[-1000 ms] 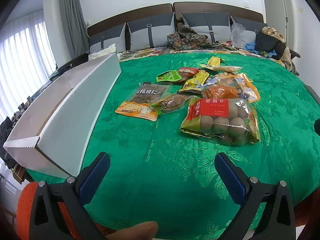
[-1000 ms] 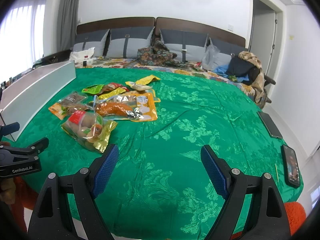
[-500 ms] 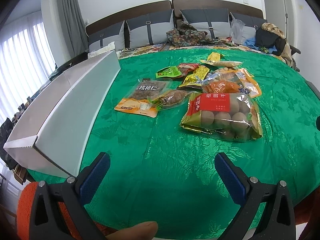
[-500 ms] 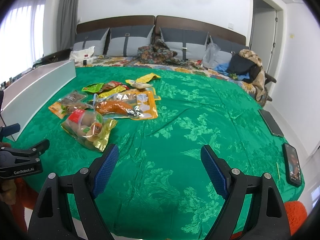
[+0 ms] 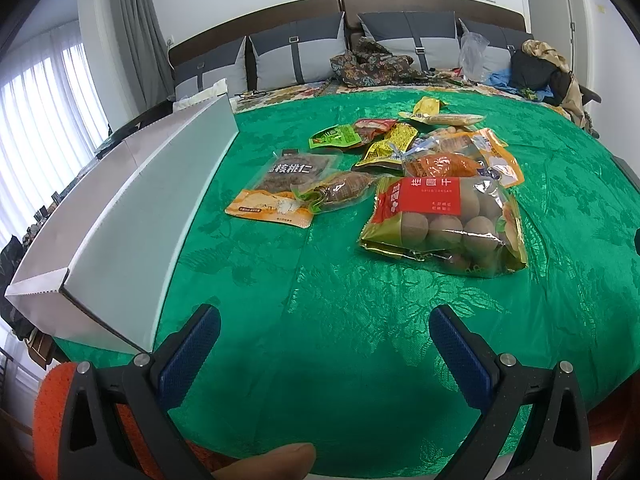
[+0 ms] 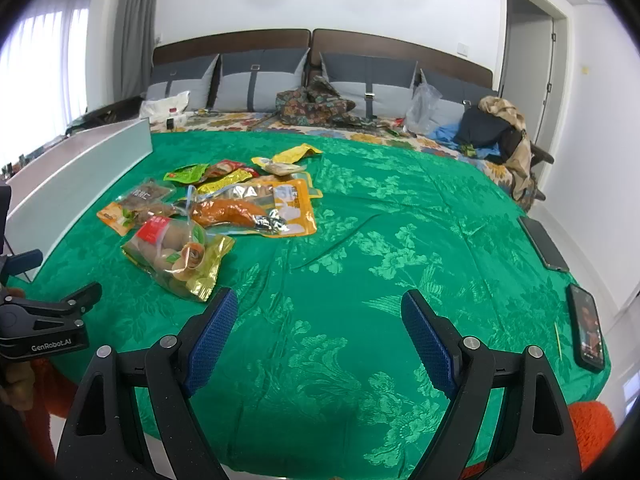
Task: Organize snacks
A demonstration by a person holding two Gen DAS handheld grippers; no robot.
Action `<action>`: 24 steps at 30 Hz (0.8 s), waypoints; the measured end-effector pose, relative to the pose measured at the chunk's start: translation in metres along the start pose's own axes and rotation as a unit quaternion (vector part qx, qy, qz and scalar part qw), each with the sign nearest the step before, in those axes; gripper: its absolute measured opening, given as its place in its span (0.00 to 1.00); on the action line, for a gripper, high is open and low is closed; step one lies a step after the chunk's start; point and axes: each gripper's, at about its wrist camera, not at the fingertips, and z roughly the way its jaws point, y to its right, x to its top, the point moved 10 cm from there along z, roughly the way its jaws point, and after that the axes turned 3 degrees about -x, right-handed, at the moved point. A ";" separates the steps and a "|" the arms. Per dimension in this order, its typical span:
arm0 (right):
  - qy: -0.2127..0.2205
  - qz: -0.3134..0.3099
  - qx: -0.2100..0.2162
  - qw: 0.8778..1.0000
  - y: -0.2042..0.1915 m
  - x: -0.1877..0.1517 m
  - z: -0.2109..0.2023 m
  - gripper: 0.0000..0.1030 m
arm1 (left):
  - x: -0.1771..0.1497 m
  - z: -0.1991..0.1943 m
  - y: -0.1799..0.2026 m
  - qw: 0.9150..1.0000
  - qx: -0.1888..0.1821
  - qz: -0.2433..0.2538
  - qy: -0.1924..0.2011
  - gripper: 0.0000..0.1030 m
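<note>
left wrist view: left gripper (image 5: 324, 334) gapes wide and empty above the green bedspread (image 5: 360, 320); the longan bag (image 5: 444, 226) lies just ahead, so come in low and pinch its near edge. the white box (image 5: 132, 216) waits alongside.

right wrist view: right gripper (image 6: 320, 332) is equally wide and empty; snack pile (image 6: 240, 204) sits well ahead-left, two phones (image 6: 586, 326) near the bed's right edge.

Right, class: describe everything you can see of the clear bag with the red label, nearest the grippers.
The longan bag is a clear plastic pouch with gold edges and a red label printed in white characters. Round brown fruits fill it. It lies flat and looks sealed on the green bedspread, nearest of the snack pile. Its far edge meets the orange-trimmed packet behind it. Neither hand-held gripper touches it.
</note>
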 end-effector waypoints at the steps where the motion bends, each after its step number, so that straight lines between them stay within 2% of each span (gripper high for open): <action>1: 0.000 0.000 0.000 1.000 0.000 0.000 0.000 0.84 | -0.001 0.001 0.000 1.000 -0.002 -0.002 -0.003 1.00; 10: -0.009 0.002 0.003 1.000 0.000 -0.004 0.005 0.84 | 0.003 0.045 -0.004 0.998 -0.020 -0.015 -0.063 1.00; 13: -0.017 0.005 0.008 1.000 0.001 -0.008 0.006 0.84 | -0.006 0.057 -0.009 0.995 -0.030 -0.029 -0.089 1.00; 16: -0.028 0.011 0.020 0.999 0.002 -0.012 0.008 0.84 | -0.013 0.059 -0.012 0.994 -0.041 -0.039 -0.095 1.00; 21: -0.061 0.020 0.060 0.996 -0.009 -0.020 0.017 0.84 | -0.016 0.062 -0.014 0.992 -0.056 -0.049 -0.098 1.00; 24: -0.094 0.025 0.104 0.990 -0.023 -0.019 0.026 0.84 | -0.016 0.064 -0.016 0.992 -0.065 -0.050 -0.097 1.00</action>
